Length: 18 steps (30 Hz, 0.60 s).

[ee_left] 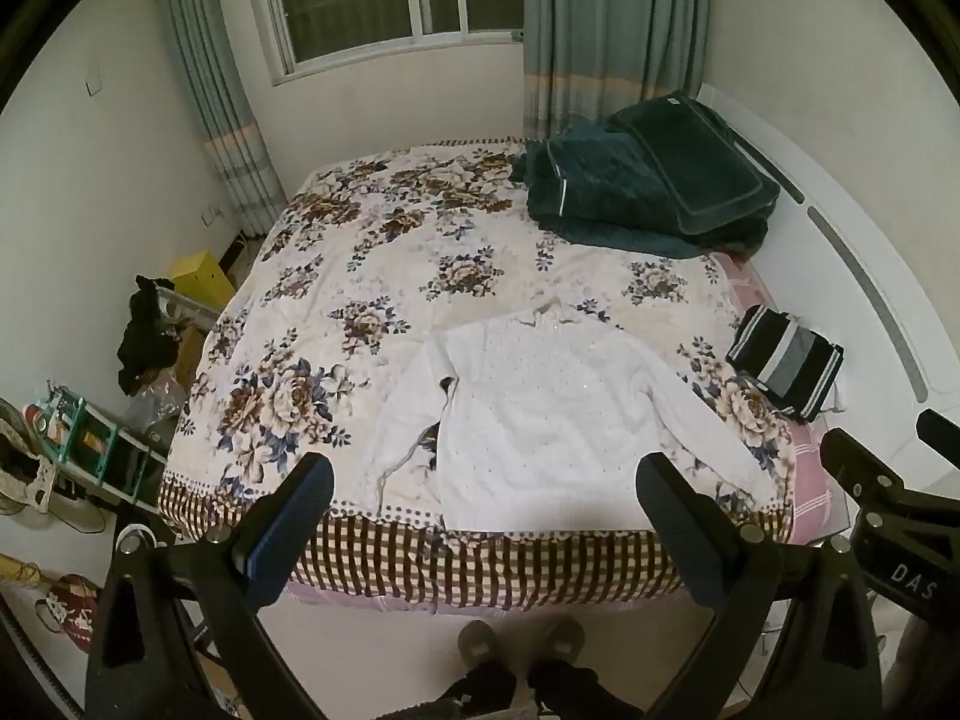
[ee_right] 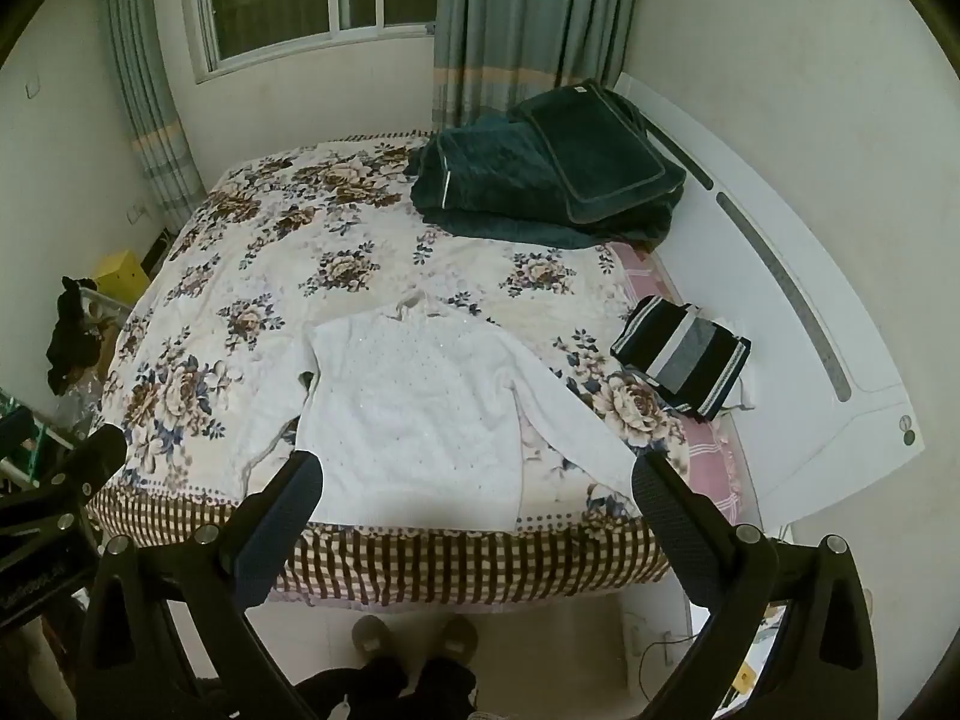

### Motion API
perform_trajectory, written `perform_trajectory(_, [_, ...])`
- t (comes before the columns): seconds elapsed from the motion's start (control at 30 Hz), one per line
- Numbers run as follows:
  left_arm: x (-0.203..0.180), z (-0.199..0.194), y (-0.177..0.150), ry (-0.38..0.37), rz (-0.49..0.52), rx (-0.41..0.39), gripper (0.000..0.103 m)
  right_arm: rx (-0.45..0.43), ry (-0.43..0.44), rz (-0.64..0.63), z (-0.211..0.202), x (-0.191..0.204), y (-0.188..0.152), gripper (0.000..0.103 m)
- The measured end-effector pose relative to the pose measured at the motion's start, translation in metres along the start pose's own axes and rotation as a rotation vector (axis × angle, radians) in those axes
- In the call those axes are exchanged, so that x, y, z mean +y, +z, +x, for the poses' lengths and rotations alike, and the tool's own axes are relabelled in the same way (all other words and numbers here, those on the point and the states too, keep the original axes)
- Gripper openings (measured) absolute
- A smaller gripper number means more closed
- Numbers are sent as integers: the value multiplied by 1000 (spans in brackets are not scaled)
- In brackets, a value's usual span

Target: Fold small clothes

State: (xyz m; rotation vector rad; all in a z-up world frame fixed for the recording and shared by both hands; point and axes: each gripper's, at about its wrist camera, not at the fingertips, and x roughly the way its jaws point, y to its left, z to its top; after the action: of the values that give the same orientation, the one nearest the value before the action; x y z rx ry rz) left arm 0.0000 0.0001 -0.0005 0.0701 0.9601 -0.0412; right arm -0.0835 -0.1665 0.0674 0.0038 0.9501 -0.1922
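Bedroom | My left gripper [ee_left: 480, 498] and right gripper [ee_right: 477, 492] hang spread wide, holding nothing | white sweater [ee_left: 540, 414] lies flat at the floral bedspread [ee_left: 372, 240] near edge | Best start: pinch 1 sleeve cuff each, fold inward evenly.

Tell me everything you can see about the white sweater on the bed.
The white sweater is a small knit-looking top with rows of tiny dots or studs and a little neckline at its far end. It lies spread flat, unfolded, on the floral bedspread, near the bed's front edge, its hem reaching the checked border. Both long sleeves angle outward and down from the shoulders. Only the bedspread touches it; the left gripper and right gripper are open above its hem, not holding it.
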Motion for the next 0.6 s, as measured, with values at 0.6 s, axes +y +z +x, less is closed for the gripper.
perform_trajectory(0.6, [1,-4,5,-5,-1,-9,103,-8,3,-1,-4,-3,-4,103])
